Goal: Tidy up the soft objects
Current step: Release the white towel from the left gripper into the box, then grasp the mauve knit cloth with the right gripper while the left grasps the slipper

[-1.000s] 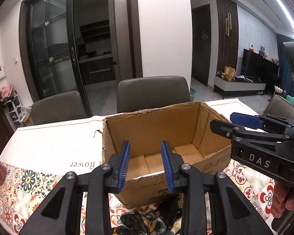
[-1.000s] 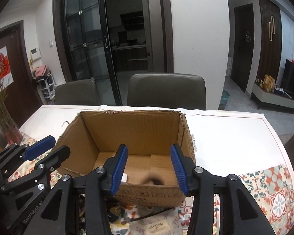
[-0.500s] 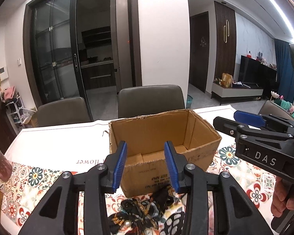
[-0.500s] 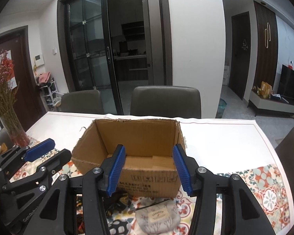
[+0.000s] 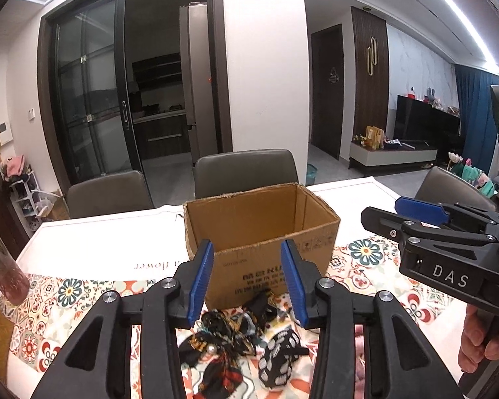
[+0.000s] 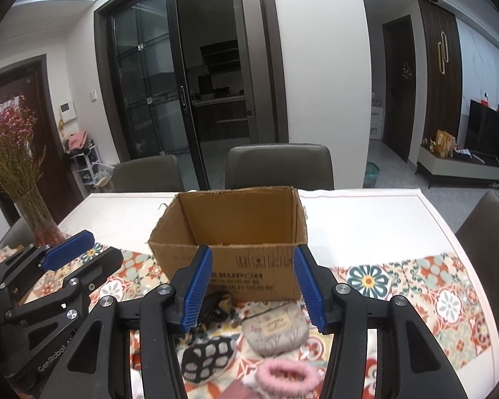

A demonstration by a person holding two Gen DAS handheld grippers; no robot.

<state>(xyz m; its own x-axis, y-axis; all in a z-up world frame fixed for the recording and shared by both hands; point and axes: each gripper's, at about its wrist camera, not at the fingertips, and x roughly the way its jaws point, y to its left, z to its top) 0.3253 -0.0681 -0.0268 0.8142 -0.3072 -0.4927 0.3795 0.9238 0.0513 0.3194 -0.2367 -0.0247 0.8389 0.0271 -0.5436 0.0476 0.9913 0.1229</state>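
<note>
An open cardboard box (image 5: 259,232) (image 6: 236,229) stands on the patterned tablecloth. In front of it lie soft items: a black floral scarf (image 5: 229,332), a black-and-white patterned pouch (image 6: 209,355) (image 5: 279,359), a grey fabric pouch (image 6: 276,329) and a pink fluffy scrunchie (image 6: 286,374). My left gripper (image 5: 248,282) is open and empty, above the scarf. My right gripper (image 6: 252,287) is open and empty, above the pouches. Each gripper shows at the other view's edge.
A vase of dried pink flowers (image 6: 20,173) stands at the table's left. Grey chairs (image 6: 279,166) line the far side and one (image 6: 489,242) stands at the right. The white table edge (image 6: 449,229) runs along the right.
Both grippers have pulled back and up from over the box. The soft items in front of the box have come into view. Both grippers stay open.
</note>
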